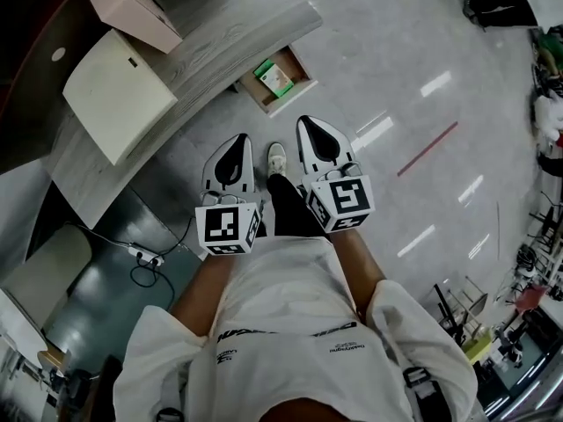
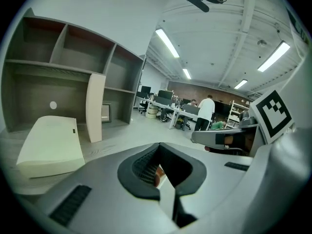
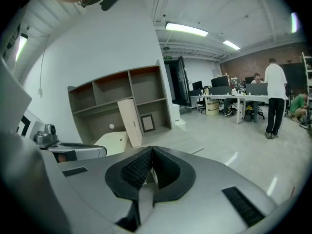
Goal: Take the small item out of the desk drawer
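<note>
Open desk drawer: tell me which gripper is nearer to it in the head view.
Right. The right gripper is just below the drawer's near rim; the left gripper sits lower and further left.

Head view: from above the person, steeply down onto the left gripper (image 1: 243, 139), the right gripper (image 1: 303, 121), the desk (image 1: 220, 33) and the floor.
Left gripper view: low over the desktop, along its jaws, close to the shelves (image 2: 63, 77).
Right gripper view: same direction, farther back.
Shared: cream box (image 1: 119, 90) in all three views.

I read nothing for sure: the dark print across the white shirt (image 1: 290, 323) looks upside down and too small from here.
</note>
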### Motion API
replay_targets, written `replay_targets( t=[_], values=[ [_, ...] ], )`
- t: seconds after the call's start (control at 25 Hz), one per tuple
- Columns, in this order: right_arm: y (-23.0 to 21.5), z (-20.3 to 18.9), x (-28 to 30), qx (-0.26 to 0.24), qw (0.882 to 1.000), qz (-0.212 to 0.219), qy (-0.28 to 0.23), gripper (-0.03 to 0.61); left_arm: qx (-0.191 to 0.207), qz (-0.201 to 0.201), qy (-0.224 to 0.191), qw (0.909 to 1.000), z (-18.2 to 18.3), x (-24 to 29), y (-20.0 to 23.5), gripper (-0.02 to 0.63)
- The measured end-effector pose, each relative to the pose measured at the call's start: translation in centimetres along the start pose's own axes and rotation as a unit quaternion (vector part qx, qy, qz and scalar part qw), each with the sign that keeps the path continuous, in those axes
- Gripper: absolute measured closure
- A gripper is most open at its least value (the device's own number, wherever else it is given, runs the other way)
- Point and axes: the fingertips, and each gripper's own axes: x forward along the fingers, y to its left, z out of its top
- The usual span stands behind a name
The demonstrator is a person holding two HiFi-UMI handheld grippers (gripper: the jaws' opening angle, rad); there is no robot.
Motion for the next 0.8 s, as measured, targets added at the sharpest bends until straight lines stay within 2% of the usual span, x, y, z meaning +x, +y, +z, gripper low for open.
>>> replay_targets(
  t=[0.56,0.8],
  values=[
    [-3.5,-7.5,7.9,-0.006,0.998,0.034,0.061,0.545,-0.038,0.026,0.013,0.9988,-4.2,6.0,1.0,0.598],
    [-4.7,-9.9,11.3,-0.016,0.995,0.039,0.087,0.474,-0.053,0.032,0.014,0.998,-5.8,8.3,1.9,0.598]
  ],
)
